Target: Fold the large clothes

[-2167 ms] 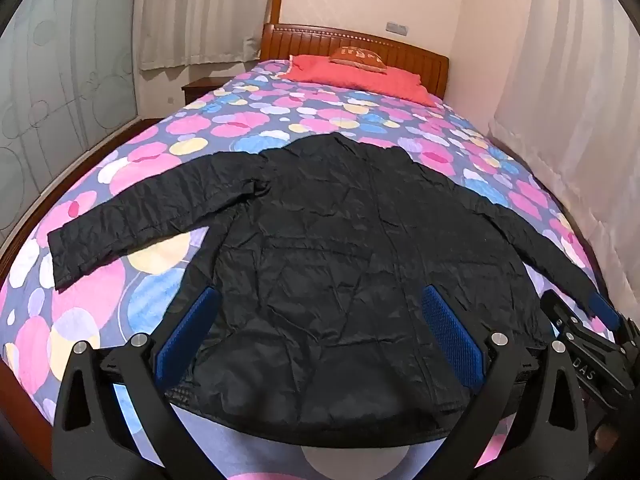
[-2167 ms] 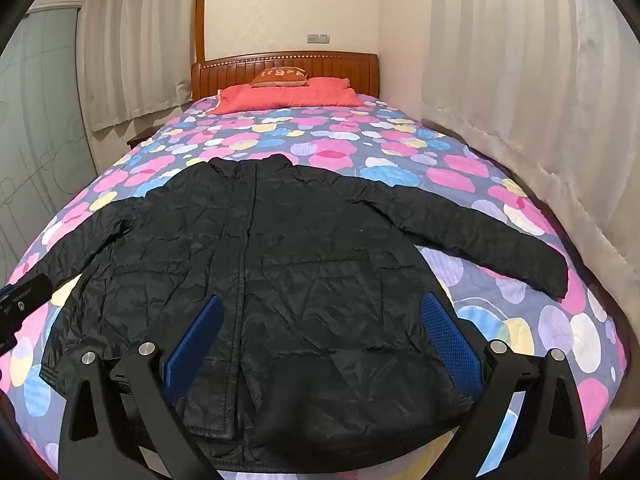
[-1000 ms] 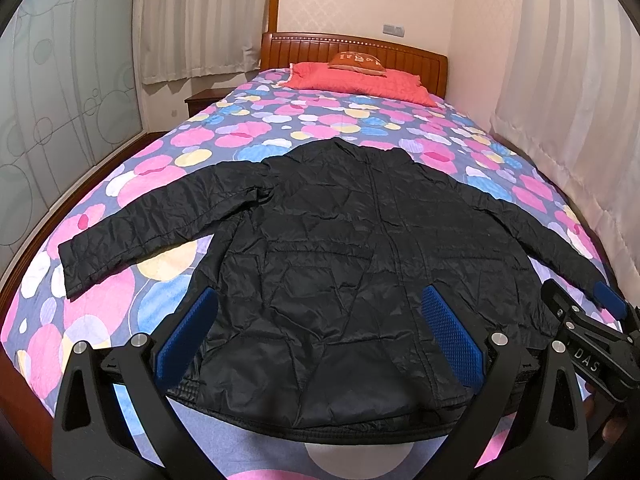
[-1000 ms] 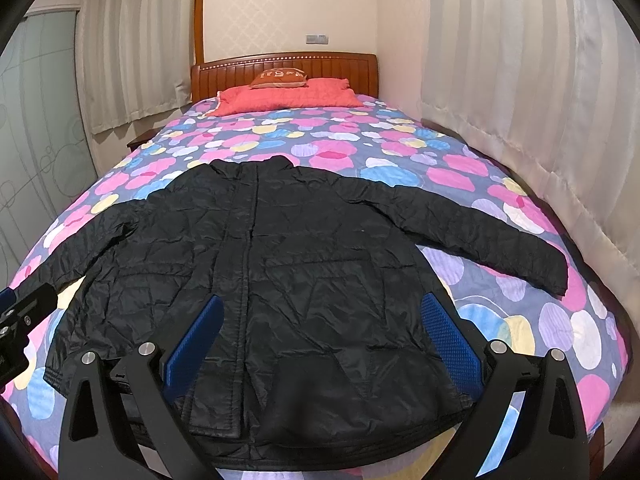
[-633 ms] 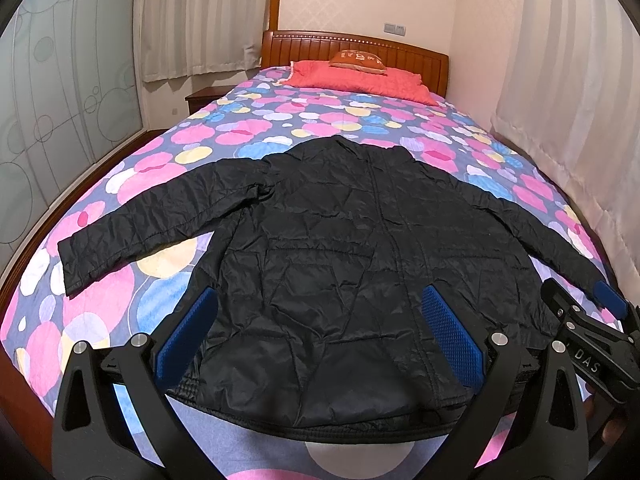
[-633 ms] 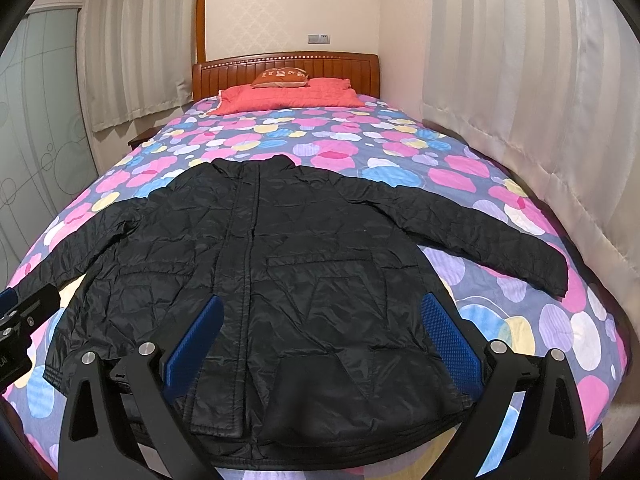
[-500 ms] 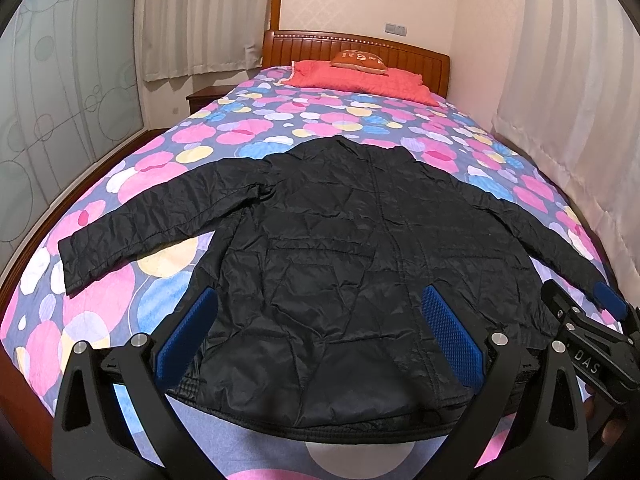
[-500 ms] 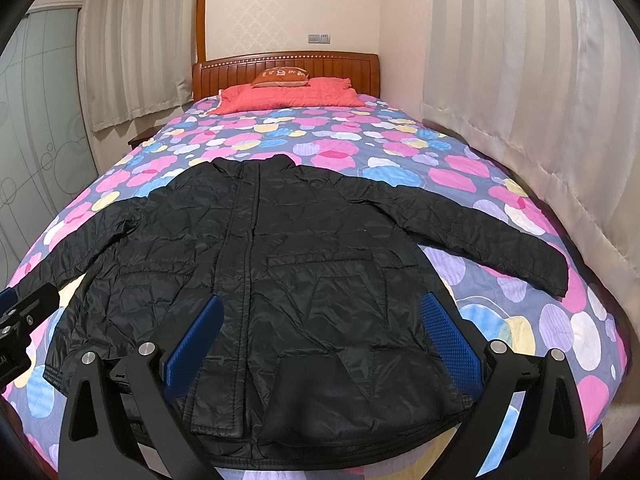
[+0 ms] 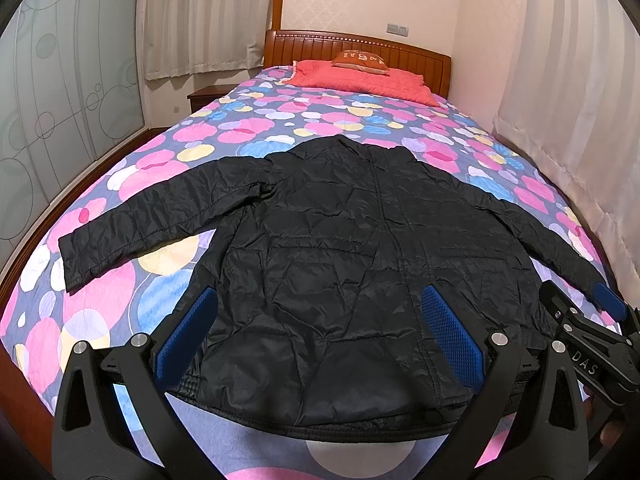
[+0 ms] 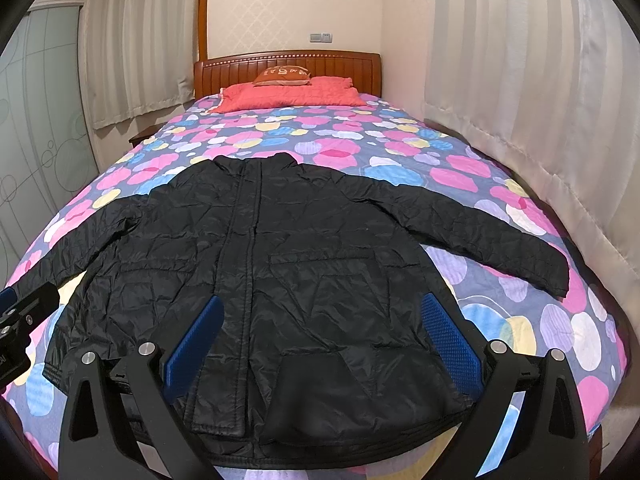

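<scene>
Since the jacket (image 9: 360,260) lies flat on the bed (image 9: 248,128), sleeves spread for folding, I hold the left gripper (image 9: 320,334) and right gripper (image 10: 324,334) agape, empty, above its hem.

Warm, even indoor light is filling both views; its source is lying outside them. The bed (image 9: 248,132) is showing bright and saturated, while the black jacket (image 9: 352,248) is catching soft sheen on its creases and losing detail in its darker folds. Shadows are staying faint and soft. Fisheye distortion is bowing the curtains (image 10: 520,100) and walls, and dark vignetting is cutting every corner. Focus is holding sharp from the near claw fingers (image 10: 448,340) to the headboard (image 10: 288,66). No glare or motion blur is showing.
</scene>
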{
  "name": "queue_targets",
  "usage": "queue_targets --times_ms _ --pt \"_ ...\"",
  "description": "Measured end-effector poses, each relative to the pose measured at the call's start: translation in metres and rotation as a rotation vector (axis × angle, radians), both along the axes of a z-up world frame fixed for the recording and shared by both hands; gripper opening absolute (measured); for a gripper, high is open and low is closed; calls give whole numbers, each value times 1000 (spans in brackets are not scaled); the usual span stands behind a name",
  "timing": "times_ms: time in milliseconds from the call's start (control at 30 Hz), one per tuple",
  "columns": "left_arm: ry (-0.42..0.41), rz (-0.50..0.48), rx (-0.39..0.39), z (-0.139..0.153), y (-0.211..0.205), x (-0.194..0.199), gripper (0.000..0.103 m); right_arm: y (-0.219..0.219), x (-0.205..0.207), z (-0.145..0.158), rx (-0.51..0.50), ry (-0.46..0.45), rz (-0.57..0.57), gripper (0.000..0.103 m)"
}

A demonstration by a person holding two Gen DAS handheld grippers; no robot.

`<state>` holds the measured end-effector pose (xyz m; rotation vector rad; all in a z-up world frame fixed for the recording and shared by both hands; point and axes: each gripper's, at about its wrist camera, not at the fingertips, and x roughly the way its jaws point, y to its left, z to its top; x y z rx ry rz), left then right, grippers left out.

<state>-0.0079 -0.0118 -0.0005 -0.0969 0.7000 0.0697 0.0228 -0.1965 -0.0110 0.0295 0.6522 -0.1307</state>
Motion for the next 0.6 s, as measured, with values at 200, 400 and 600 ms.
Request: queue_targets --times_ms 200,400,600 --pt "-1 0 0 0 0 0 101 5 1 -4 -2 0 1 98" --pt "-2 -1 -1 0 -1 -2 101 6 1 -4 -2 2 1 98" --pt "-1 -1 -2 0 1 0 101 5 1 -4 -3 2 2 98"
